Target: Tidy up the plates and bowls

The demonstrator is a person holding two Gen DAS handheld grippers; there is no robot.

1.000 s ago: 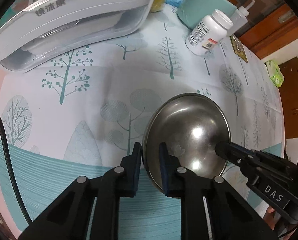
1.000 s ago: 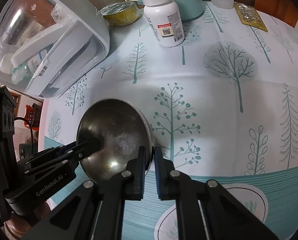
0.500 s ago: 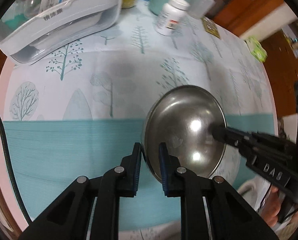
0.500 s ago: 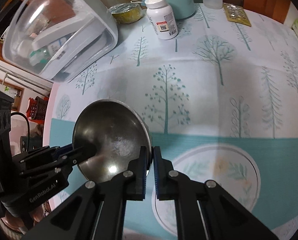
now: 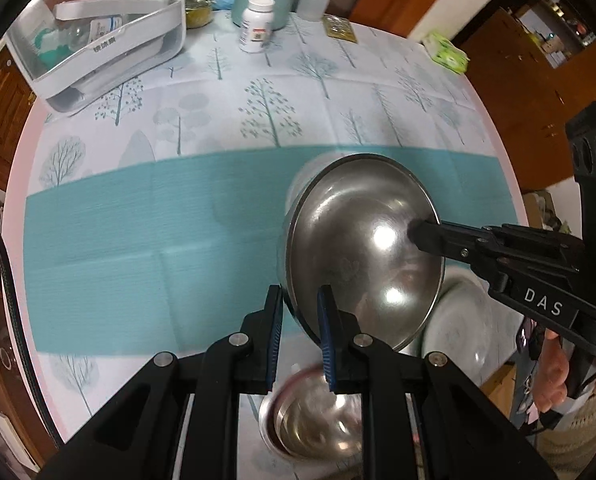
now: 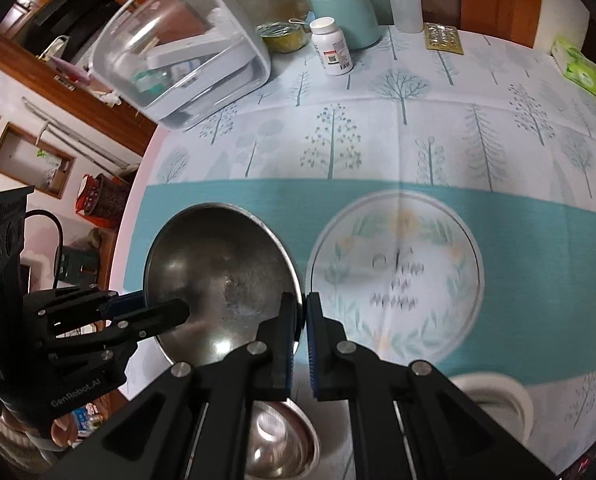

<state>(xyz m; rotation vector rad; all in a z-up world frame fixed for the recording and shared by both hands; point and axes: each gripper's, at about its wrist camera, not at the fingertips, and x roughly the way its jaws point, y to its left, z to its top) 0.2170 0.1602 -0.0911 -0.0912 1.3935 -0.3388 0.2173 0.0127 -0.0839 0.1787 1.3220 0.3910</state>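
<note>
Both grippers, left (image 5: 300,320) & right (image 6: 302,320), each clamped on opposite rims, have lifted the steel bowl (image 5: 362,248) toward the near edge, now above a second bowl (image 5: 314,424) — prob. stacking next.

- Left wrist view looks steeply down along its fingers from the table's near edge, close above a steel bowl (image 5: 362,248).
- Right wrist view does likewise; both share that bowl and the tablecloth (image 6: 378,136).

A round bench (image 5: 97,248) carries a cloth printed with trees and crossed by a teal band. Brown wooden cabinets (image 5: 510,64) stand behind it beside a strip of white wall (image 5: 450,4). Left of the bench, wood-framed recesses (image 6: 33,160) sit in a pale wall.
</note>
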